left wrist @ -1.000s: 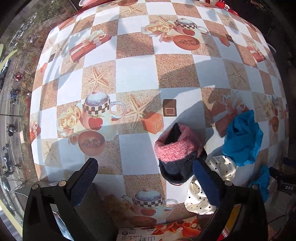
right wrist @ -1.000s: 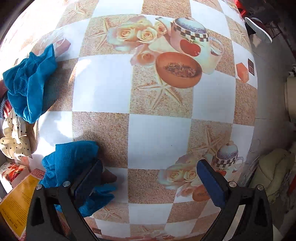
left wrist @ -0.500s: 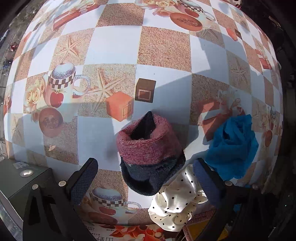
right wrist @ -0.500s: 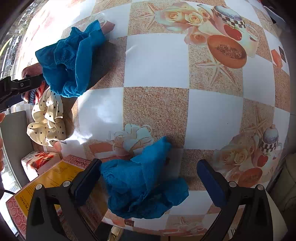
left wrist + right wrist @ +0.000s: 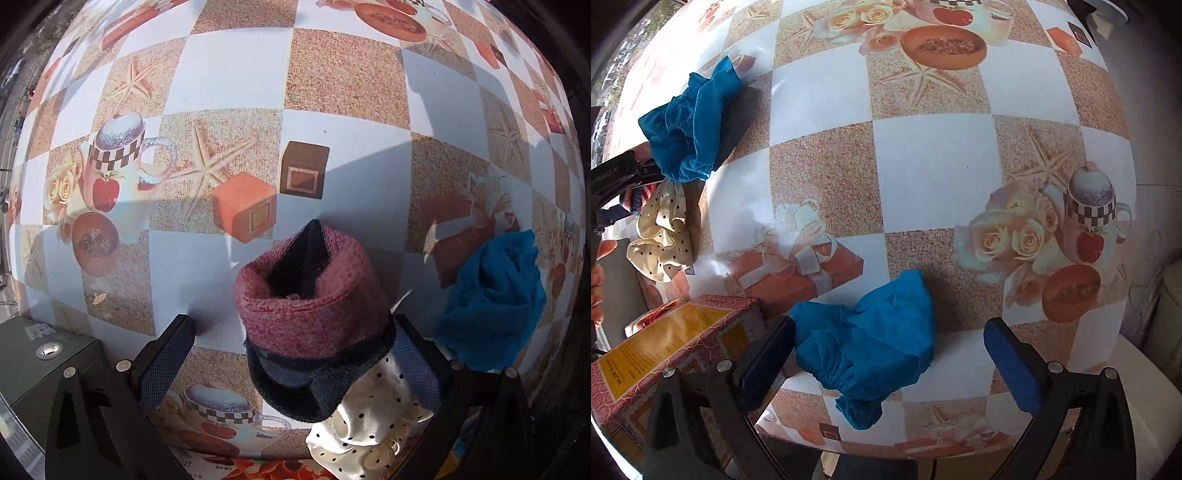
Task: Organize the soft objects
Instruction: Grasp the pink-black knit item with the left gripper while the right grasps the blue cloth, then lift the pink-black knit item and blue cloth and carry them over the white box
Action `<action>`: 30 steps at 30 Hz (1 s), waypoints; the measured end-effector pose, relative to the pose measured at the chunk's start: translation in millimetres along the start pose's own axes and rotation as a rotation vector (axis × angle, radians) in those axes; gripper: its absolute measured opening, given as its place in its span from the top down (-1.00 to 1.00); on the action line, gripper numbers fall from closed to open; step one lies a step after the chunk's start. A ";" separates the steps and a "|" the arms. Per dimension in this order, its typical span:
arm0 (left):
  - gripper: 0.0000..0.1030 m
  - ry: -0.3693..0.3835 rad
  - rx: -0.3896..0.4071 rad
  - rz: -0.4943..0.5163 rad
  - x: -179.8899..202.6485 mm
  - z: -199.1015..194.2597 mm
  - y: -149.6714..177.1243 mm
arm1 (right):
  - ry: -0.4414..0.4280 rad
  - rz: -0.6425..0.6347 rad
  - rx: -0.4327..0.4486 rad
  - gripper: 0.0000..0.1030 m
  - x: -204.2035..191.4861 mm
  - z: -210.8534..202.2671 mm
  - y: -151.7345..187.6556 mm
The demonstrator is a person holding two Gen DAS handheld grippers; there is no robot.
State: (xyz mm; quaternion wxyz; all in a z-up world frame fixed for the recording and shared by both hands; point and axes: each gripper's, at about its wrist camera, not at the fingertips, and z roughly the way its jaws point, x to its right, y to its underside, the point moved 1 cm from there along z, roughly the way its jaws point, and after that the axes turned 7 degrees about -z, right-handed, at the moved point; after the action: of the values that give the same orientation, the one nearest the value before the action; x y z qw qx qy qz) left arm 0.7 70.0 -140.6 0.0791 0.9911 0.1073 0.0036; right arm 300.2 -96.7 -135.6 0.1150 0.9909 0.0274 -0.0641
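My L gripper (image 5: pixel 295 354) has its fingers (image 5: pixel 168 356) spread wide w/ the pink-and-navy knit roll (image 5: pixel 314 314) sitting between them on the table (image 5: pixel 229 74), right finger just beside it; can't tell if touching. Cream dotted scrunchie (image 5: pixel 369 428) lies under the roll's near edge, blue cloth (image 5: pixel 495 295) further right. My R gripper (image 5: pixel 890 354) is spread open too, a second blue cloth (image 5: pixel 871 343) between its fingers, left finger at its edge. Box (image 5: pixel 665 343) at left.
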 end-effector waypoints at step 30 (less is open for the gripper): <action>0.53 -0.007 0.296 0.225 -34.6 -108.9 127.6 | -0.122 0.067 0.296 0.66 -2.3 -131.0 55.6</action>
State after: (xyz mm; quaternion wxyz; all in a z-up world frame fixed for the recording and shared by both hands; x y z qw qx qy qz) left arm -8.6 -43.4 -12.6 -0.0680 0.9976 -0.0054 -0.0068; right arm 317.6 -120.5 3.6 -0.0287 0.9917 -0.0225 -0.1236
